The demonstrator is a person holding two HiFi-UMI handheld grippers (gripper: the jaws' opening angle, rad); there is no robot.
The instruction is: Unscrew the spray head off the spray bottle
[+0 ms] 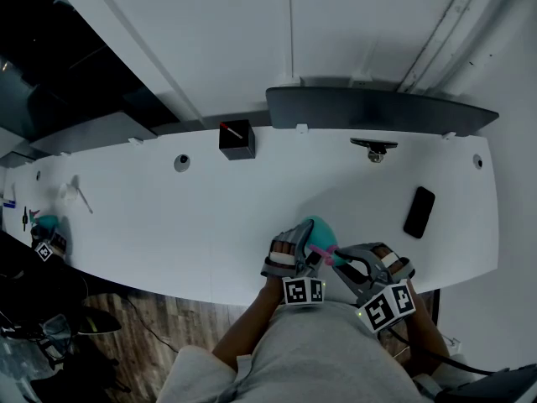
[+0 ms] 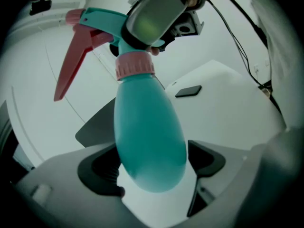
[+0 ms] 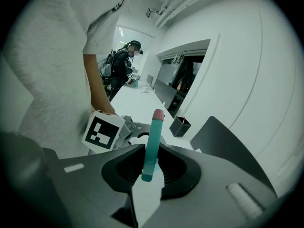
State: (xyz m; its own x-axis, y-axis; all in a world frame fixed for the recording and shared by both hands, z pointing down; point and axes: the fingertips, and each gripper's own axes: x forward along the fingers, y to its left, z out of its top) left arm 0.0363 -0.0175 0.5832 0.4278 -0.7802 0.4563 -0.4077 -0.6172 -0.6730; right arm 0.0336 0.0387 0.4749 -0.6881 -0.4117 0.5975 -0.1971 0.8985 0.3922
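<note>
your right gripper (image 3: 151,170) is clamped on the spray head (image 2: 102,20). the left gripper (image 2: 154,170) has its jaws wide around the spray bottle (image 2: 149,137), apparently not pressing. the bottle is just above the near edge of the table (image 1: 210,217). close left firmly before twisting, or the bottle will probably spin. both grippers tilt downward, tips converging.

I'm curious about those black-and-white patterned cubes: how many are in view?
3. The left cube and right cube sit side by side at the person's waist; a third cube is at the table's far left edge. More may be hidden.
</note>
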